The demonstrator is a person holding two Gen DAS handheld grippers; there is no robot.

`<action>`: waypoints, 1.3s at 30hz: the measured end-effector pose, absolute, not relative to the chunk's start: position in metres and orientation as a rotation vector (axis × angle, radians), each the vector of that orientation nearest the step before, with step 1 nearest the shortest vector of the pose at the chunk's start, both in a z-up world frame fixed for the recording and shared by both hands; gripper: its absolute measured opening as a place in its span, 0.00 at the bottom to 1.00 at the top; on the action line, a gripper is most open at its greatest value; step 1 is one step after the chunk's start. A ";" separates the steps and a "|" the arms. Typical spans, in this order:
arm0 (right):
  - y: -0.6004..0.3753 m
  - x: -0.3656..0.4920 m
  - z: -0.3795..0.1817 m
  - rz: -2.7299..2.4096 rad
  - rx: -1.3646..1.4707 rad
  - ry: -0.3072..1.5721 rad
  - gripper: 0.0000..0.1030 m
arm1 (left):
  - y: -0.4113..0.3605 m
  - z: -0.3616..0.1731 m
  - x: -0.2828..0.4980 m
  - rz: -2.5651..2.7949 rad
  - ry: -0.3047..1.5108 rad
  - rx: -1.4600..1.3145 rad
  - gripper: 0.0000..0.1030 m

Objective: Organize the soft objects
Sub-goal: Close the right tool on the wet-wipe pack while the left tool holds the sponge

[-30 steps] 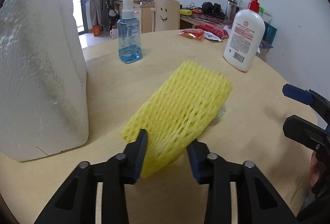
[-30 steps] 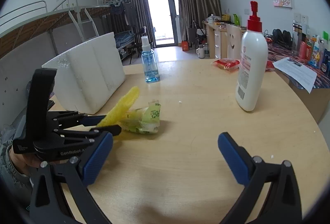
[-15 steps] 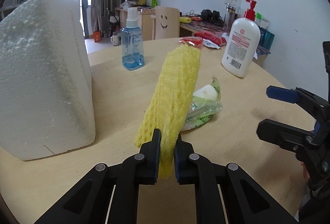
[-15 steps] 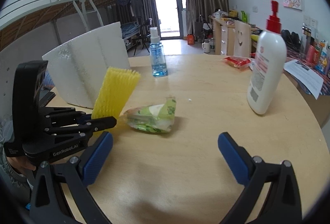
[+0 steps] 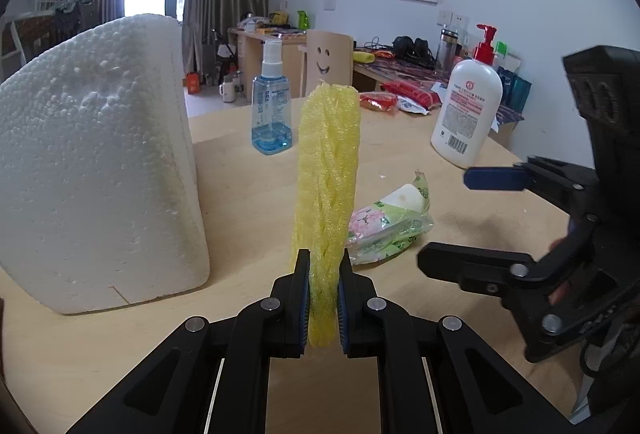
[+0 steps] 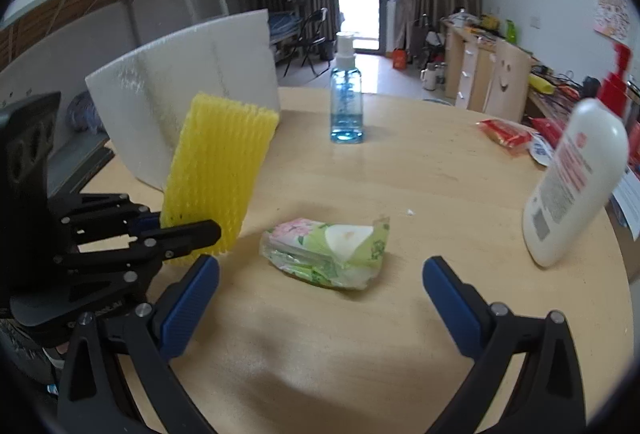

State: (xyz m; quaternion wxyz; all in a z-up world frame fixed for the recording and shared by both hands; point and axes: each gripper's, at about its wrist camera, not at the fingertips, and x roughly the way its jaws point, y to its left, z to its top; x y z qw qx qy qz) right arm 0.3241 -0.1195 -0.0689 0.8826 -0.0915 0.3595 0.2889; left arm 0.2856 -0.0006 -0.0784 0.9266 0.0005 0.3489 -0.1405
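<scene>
Two soft pieces are showing: the left gripper (image 5: 323, 298) is pinching the light, squashy yellow foam net (image 5: 326, 170) by its lower end, while the right gripper (image 6: 320, 298) is hanging wide apart before the limp tissue pack (image 6: 328, 250), likely best gripped across its middle.

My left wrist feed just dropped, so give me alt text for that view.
The left gripper has its jaws shut on a yellow foam net, holding it upright over the round wooden table. A green tissue pack lies just right of it, the open right gripper beyond. A white foam block stands left.
</scene>
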 end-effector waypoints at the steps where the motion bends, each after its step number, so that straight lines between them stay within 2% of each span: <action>1: -0.118 0.326 -0.070 0.616 -0.202 0.753 1.00 | 0.001 -0.079 0.285 -0.285 0.716 -0.001 0.12; 20: -0.103 0.360 -0.085 0.726 -0.371 0.771 1.00 | -0.001 -0.075 0.285 -0.297 0.716 -0.013 0.12; 27: -0.100 0.369 -0.096 0.774 -0.363 0.839 0.98 | 0.002 -0.075 0.285 -0.298 0.718 -0.017 0.12; 34: -0.091 0.367 -0.098 0.818 -0.398 0.859 0.76 | 0.002 -0.073 0.283 -0.304 0.712 -0.018 0.12; 39: -0.090 0.363 -0.102 0.821 -0.431 0.859 0.50 | 0.004 -0.071 0.281 -0.304 0.707 -0.021 0.12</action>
